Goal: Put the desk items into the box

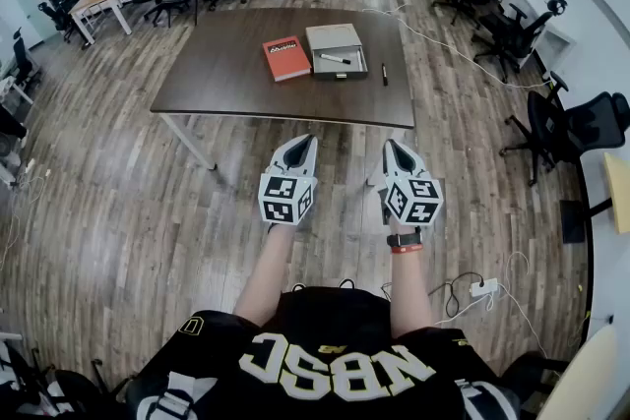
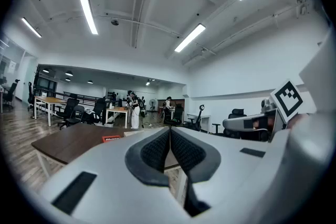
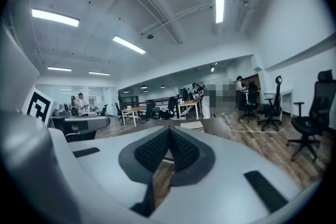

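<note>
Wood-plank floor (image 1: pixel 118 211) fills an open office with chairs and other tables at the far end. The dark desk (image 1: pixel 226 74) stands ahead of both tools and well apart from them, so the step in hand looks like the approach. The left hand-held gripper (image 1: pixel 304 143) points level at the desk, its jaws pressed together with nothing between them. Almost straight ahead of it lies a red book (image 1: pixel 286 57), flat on the desk. Just right of the book, ahead of the gap between the two tools, sits the open grey box (image 1: pixel 340 75) with a pale pen-like item (image 1: pixel 335 59) already inside. A black pen (image 1: pixel 384 74) lies beside the box, ahead of the right hand-held gripper (image 1: pixel 391 146), which tips slightly downward and is likewise closed and empty. To do this well, the person would probably step close first and spread the jaws before reaching. The pen is best pinched across its middle. The book wants an edge grip, squared to the box, since the fit looks snug.
</note>
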The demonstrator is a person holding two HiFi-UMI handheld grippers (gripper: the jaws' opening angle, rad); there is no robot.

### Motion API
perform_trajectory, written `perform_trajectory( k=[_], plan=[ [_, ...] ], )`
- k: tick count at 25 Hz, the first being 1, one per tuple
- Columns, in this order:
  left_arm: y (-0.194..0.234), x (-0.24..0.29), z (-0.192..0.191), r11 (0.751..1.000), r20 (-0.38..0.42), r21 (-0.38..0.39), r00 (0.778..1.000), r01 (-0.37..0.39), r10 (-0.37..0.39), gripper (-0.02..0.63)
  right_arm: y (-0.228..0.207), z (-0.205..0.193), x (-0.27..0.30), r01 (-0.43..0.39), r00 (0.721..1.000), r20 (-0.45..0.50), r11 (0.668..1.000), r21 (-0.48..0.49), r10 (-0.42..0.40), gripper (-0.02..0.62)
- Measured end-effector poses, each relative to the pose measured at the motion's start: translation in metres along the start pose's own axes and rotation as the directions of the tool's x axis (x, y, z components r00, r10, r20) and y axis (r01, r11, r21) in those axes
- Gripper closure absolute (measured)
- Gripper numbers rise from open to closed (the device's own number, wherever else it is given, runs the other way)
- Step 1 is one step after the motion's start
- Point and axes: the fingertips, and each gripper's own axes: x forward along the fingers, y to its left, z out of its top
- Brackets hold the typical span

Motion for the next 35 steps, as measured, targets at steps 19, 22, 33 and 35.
perform_trajectory(
  k=[19,22,33,35],
  plan=[
    [-0.061,0.037,-0.015,1.000,-0.014,0.007,1.000,-0.013,0.013,0.588,-0.046,-0.013,-0.014,-0.056,0.998,-0.017,0.998,0.016,0.056,0.589],
    [-0.065,0.042,-0.023,1.000,-0.039,0.000,0.999,-0.017,0.017,0.588,-0.053,-0.023,-0.014,-0.065,0.997,-0.042,0.997,0.033,0.066,0.589],
    [-0.036,0.114,-0.044,1.000,-0.063,-0.005,0.998,0.013,-0.013,0.588,-0.082,-0.026,0.058,-0.065,0.995,-0.069,0.997,0.039,0.067,0.589],
    [-0.021,0.135,-0.042,1.000,-0.055,-0.015,0.998,0.009,-0.010,0.588,-0.089,-0.021,0.081,-0.065,0.995,-0.072,0.997,0.034,0.068,0.589]
  ],
)
